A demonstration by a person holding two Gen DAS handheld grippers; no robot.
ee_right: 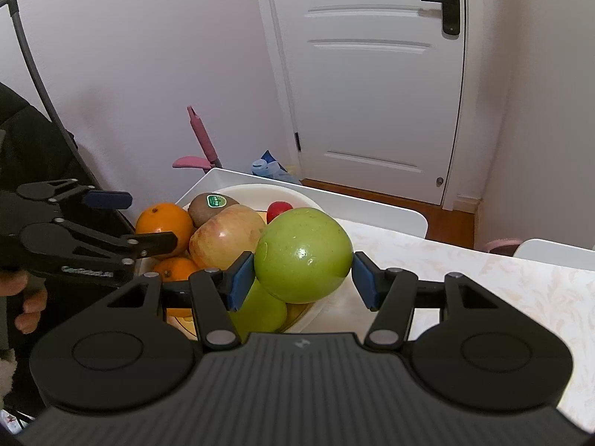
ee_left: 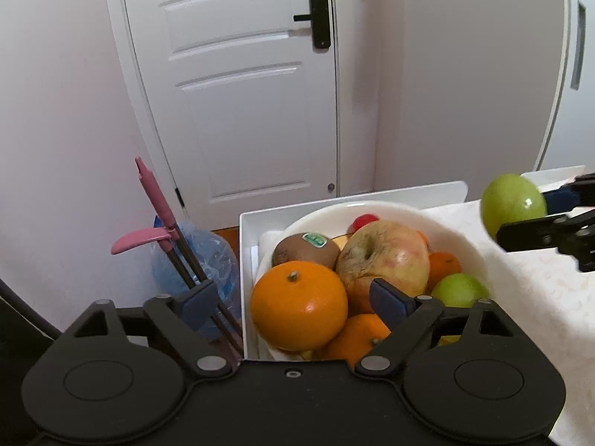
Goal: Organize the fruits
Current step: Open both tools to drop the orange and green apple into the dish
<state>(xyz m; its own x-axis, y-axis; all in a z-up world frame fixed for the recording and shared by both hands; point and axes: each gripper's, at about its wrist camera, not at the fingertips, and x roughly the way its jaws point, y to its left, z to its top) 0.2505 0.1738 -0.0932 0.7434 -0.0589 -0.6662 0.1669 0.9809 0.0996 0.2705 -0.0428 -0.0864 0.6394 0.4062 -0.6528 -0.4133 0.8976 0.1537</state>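
Note:
A white bowl (ee_left: 372,206) (ee_right: 260,187) holds a big orange (ee_left: 299,304), a kiwi (ee_left: 305,249) with a green sticker, a wrinkled red-yellow apple (ee_left: 386,256), a green apple (ee_left: 459,290), a small red fruit (ee_left: 364,221) and more oranges. My left gripper (ee_left: 293,297) (ee_right: 137,221) is open just above the bowl's left side, its pads wide of the big orange and not touching it. My right gripper (ee_right: 303,278) (ee_left: 535,215) is shut on another green apple (ee_right: 303,254) (ee_left: 513,204), held in the air at the bowl's right rim.
The bowl sits in a white tray (ee_left: 245,260) at the corner of a table with a pale patterned cloth (ee_right: 483,282). Beyond the edge stand a pink-handled broom (ee_left: 160,204), a blue plastic bag (ee_left: 208,256) and a white door (ee_left: 241,93). A person's hand (ee_right: 29,297) grips the left tool.

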